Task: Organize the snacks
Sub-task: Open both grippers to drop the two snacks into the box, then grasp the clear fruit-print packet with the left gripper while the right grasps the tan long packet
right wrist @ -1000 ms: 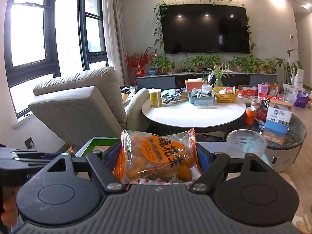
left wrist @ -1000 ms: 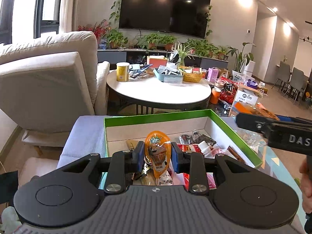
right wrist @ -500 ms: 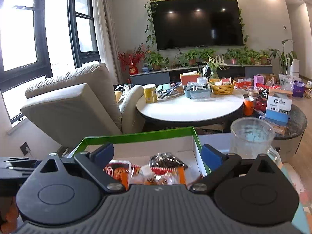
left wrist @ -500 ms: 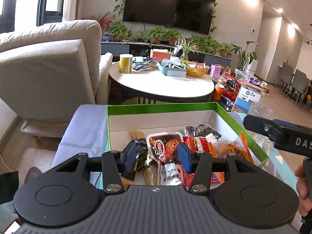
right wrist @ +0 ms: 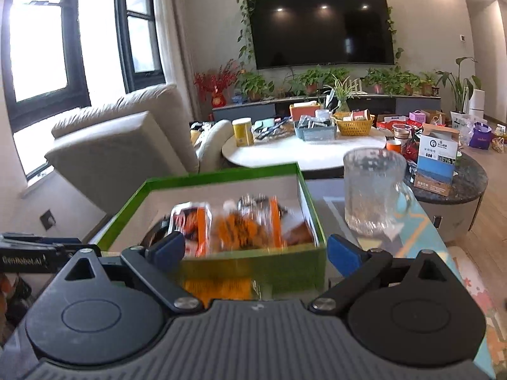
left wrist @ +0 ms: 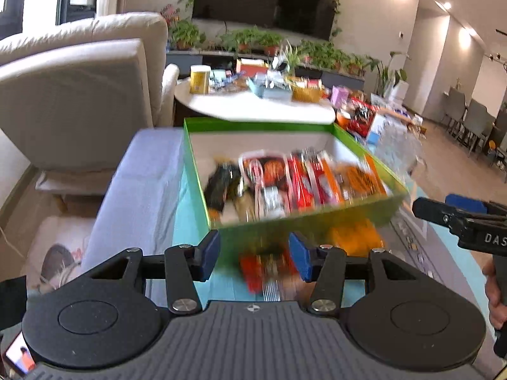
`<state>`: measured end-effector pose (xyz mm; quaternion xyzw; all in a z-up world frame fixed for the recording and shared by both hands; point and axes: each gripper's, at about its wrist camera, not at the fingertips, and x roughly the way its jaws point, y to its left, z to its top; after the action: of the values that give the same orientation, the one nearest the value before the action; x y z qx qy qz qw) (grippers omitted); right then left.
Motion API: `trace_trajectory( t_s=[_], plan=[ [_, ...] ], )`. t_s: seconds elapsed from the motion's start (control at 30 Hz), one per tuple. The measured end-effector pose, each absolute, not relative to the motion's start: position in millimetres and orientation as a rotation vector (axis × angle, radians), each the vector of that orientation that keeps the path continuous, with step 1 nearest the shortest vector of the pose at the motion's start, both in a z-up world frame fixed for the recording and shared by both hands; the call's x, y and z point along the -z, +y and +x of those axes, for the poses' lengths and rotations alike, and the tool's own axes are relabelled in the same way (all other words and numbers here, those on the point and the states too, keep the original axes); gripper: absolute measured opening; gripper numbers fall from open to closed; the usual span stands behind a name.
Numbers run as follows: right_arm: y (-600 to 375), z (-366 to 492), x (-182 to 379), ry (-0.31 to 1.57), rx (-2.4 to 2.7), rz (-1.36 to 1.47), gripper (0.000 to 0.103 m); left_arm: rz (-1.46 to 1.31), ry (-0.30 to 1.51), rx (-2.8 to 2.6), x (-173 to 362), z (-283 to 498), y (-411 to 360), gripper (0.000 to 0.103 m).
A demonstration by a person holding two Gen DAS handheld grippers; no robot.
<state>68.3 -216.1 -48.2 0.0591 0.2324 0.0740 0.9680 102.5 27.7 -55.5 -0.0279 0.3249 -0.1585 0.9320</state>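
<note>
A green box (left wrist: 196,171) holds several snack packets (left wrist: 298,180); it also shows in the right wrist view (right wrist: 253,266), with an orange packet (right wrist: 244,228) inside. Both views are blurred. My left gripper (left wrist: 254,255) is open and empty in front of the box's near wall, above a red snack packet (left wrist: 266,269) on the table. An orange packet (left wrist: 355,237) lies to its right. My right gripper (right wrist: 255,251) is open and empty at the box's near wall; an orange packet (right wrist: 218,286) lies below it. The right gripper also shows in the left wrist view (left wrist: 459,218).
A glass mug (right wrist: 374,196) stands right of the box. A beige recliner (left wrist: 79,95) is at the left. A round white table (right wrist: 304,155) with a basket and a can stands behind the box. A blue cloth (left wrist: 139,183) lies left of the box.
Both grippers let go of their packets into the box, opened, and drew back to the box's near side, tilting down.
</note>
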Motion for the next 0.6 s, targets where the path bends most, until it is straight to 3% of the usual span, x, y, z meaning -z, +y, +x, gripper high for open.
trace_trajectory(
  t_s=[0.4,0.6],
  plan=[
    [-212.7,39.3,61.8,0.51,-0.185,0.083,0.079,-0.041,0.854,0.364,96.5,78.3,6.1,0.047],
    [-200.8,8.4,77.1,0.566,-0.308,0.02,0.079,-0.011,0.86,0.317,107.6,87.9,-4.7,0.047]
  ],
)
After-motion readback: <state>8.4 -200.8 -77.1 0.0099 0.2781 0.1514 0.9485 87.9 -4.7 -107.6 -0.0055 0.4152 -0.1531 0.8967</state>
